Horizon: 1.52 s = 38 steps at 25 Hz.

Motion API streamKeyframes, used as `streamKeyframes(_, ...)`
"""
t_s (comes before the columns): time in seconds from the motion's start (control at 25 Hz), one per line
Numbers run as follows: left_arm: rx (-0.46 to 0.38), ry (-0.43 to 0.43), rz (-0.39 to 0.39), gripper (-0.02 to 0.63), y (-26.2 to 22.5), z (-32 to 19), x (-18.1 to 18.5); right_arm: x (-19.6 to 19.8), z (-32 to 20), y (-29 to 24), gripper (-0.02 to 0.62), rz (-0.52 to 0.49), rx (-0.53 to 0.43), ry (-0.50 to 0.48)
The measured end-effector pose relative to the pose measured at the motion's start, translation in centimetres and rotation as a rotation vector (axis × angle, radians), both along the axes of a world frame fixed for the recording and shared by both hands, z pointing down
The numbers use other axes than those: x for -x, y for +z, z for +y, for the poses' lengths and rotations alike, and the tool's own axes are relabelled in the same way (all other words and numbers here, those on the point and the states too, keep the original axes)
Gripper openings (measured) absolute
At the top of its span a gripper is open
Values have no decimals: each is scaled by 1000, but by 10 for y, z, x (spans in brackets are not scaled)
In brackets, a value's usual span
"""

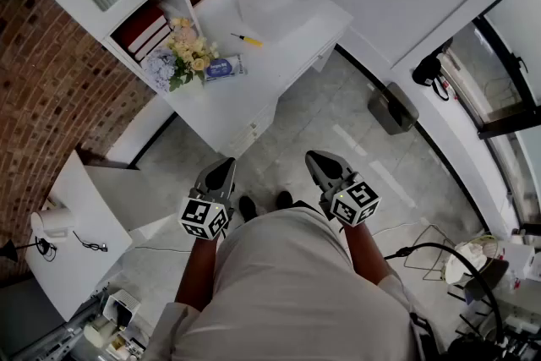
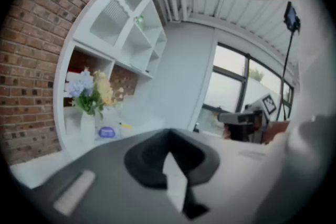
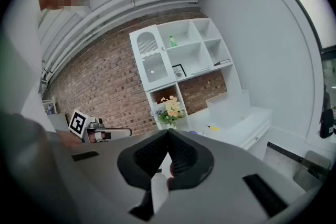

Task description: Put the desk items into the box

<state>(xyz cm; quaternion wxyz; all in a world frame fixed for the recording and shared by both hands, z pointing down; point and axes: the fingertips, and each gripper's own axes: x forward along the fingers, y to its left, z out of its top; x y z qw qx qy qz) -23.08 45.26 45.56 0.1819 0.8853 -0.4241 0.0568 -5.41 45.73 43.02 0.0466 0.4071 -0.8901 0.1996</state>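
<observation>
Desk items, yellow tool (image 1: 248,40) and blue packet (image 1: 223,68), lie well ahead of both claws, near the clear box (image 1: 275,4). Left claw (image 1: 223,167) and right claw (image 1: 319,158) both pinched together, empty. Best: step closer, spread one claw's jaws before reaching the packet.

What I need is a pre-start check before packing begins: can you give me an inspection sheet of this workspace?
Surface: white desk, few things on it.
Job's things: translucent box at the far end; yellow-handled tool and blue packet lie outside it.
Clutter: flower vase; red books on the shelf.
Grippers: left hand-held gripper and right hand-held gripper shut, empty, short of the desk.
Cables: black cable on the floor.
Surroundings: brick wall; grey bin.
</observation>
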Motion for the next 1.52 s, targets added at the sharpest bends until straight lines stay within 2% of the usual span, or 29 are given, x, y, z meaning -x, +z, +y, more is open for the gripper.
streamKeyframes(0.48, 1, 2, -4, 2, 2, 3, 0, 0, 2, 2, 0, -3, 0, 0)
streamKeyframes(0.8, 3, -10, -6, 3, 1, 4, -4, -6, 5, -1, 0, -45, 8, -17)
streamKeyframes(1.04, 12, -23, 14, 3, 3, 8, -21, -25, 11, -1, 0, -60, 2, -58)
streamKeyframes(1.32, 49, -81, -56, 2, 25, 12, -39, -56, 12, 14, 0, -38, 29, -90)
streamKeyframes(1.52, 11, -119, -83, 3, 27, 12, -53, -82, 9, 27, 0, -60, 56, -79)
